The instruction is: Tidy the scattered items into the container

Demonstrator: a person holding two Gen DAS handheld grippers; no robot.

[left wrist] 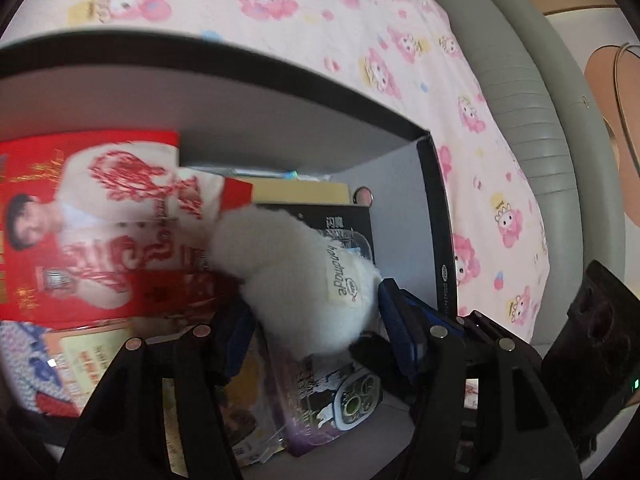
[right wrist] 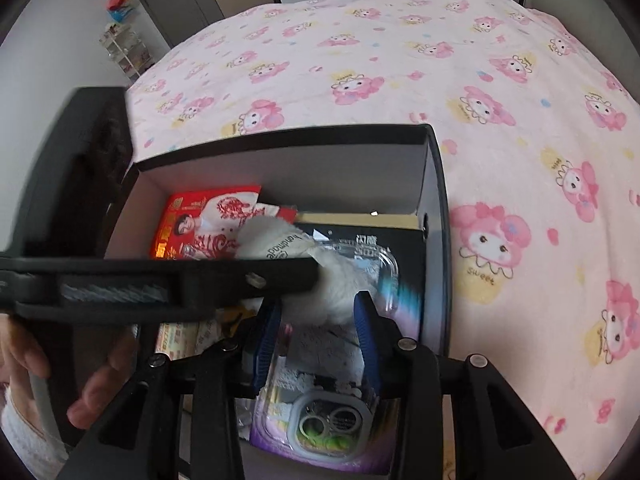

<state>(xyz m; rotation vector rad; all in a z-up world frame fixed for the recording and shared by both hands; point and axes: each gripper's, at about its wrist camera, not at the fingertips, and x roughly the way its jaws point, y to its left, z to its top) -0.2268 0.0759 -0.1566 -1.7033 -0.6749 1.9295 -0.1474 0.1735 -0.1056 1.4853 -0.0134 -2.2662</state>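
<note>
A dark open box [left wrist: 434, 184] [right wrist: 434, 168] stands on a pink cartoon-print bed. It holds a red snack bag [left wrist: 92, 216] [right wrist: 204, 220], a black packet [left wrist: 352, 220], a purple phone-case pack [right wrist: 320, 416] [left wrist: 332, 400] and other packets. A white fluffy plush [left wrist: 304, 280] [right wrist: 344, 288] with a "handmade" label lies on top. My left gripper [left wrist: 312, 328] has its blue pads on both sides of the plush, inside the box. My right gripper [right wrist: 320, 320] is open and empty just above the plush. The left gripper's body crosses the right wrist view [right wrist: 160, 284].
The pink blanket [right wrist: 400, 60] covers the bed around the box. A grey padded headboard [left wrist: 520, 100] runs along the bed's right side. A hand [right wrist: 100, 380] shows at the lower left of the right wrist view. A shelf [right wrist: 124, 52] stands by the far wall.
</note>
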